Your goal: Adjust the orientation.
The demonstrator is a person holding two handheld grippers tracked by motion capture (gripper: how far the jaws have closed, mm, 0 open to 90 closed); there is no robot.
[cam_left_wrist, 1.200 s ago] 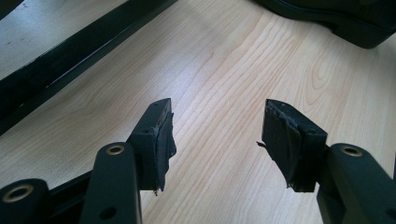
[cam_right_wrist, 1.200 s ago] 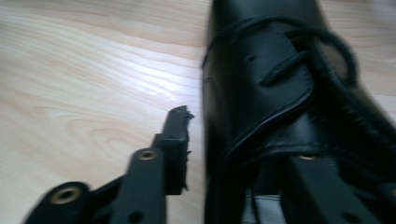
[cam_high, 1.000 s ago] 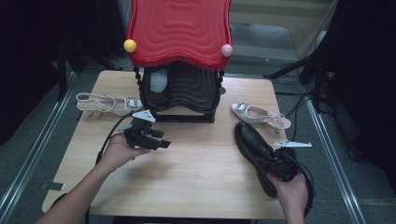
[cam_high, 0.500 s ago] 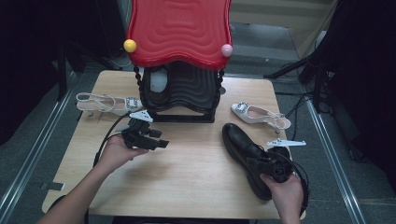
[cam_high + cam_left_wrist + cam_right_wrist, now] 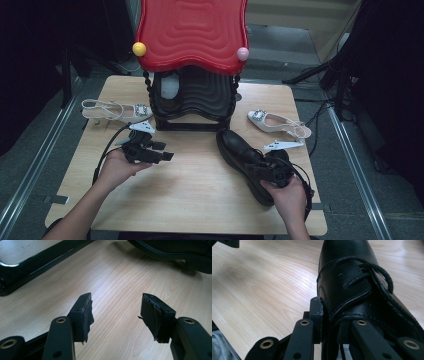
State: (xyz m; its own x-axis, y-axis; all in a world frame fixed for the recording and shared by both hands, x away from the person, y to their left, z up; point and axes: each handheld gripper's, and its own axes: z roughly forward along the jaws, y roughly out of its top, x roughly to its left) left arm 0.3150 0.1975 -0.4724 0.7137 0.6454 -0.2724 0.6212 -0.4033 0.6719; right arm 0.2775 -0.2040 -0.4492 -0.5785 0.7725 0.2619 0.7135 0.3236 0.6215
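Note:
A black lace-up leather shoe (image 5: 237, 147) lies on the wooden table (image 5: 200, 200), toe towards the rack. My right gripper (image 5: 267, 167) is shut on its collar. In the right gripper view one jaw presses the outside of the shoe (image 5: 347, 272) and the other sits inside the opening, the right gripper (image 5: 329, 315) clamping the side wall. My left gripper (image 5: 162, 152) hovers low over the table left of centre. It is open, and the left gripper (image 5: 116, 312) shows bare wood between its pads.
A black shelf rack (image 5: 195, 100) with a red wavy top (image 5: 192, 30) stands at the back centre, its base (image 5: 37, 262) close to the left gripper. One beige slingback heel (image 5: 112, 111) lies left of the rack, another (image 5: 277, 122) right of it.
My right hand has carried the black shoe leftward and towards the rack, its toe now near the rack's base. The left hand has stayed in place.

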